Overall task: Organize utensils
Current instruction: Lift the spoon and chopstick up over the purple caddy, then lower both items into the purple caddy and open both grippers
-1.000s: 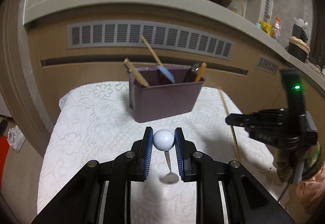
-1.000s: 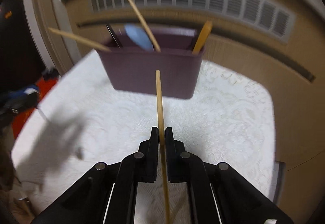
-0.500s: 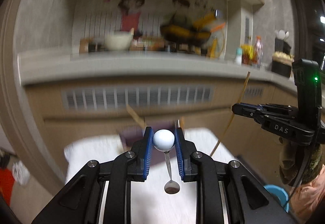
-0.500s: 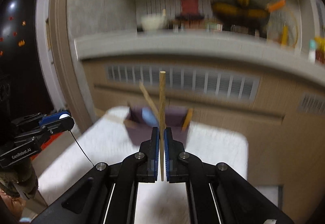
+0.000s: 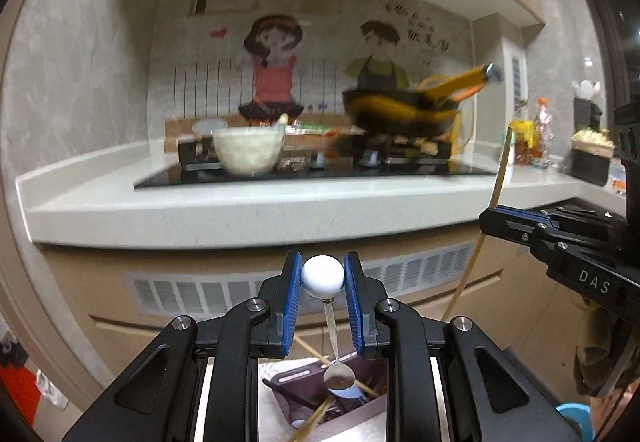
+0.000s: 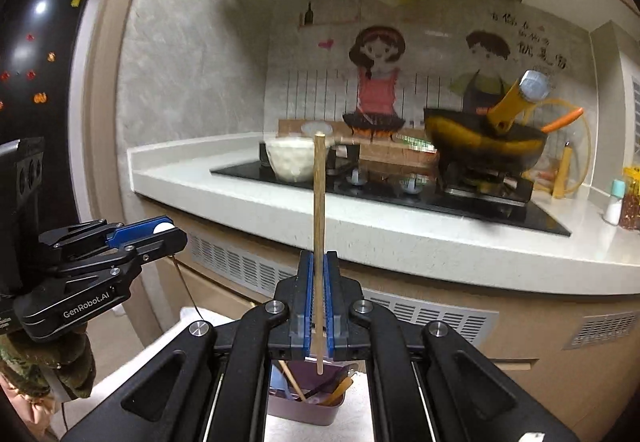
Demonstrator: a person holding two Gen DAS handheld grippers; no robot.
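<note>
In the left wrist view your left gripper [image 5: 322, 280] pinches the white ball end of a small metal spoon [image 5: 334, 338], jaws pressed on either side of the ball at lower centre. The spoon hangs bowl-down below the jaws, over the purple utensil holder [image 5: 340, 408] at the bottom edge. It looks light and stiff, but a round, smooth knob can swivel or slip, so judge it a pivoting hold; gripping the thin stem just under the ball would likely be steadier.

In the right wrist view your right gripper [image 6: 319, 294] is clamped nearly shut on a wooden chopstick [image 6: 319, 226], which stands upright through the jaws, most of it above, its lower tip over the holder. It seems light, rigid and easily levered. The counter with the stove [image 6: 400, 189] lies beyond.
</note>
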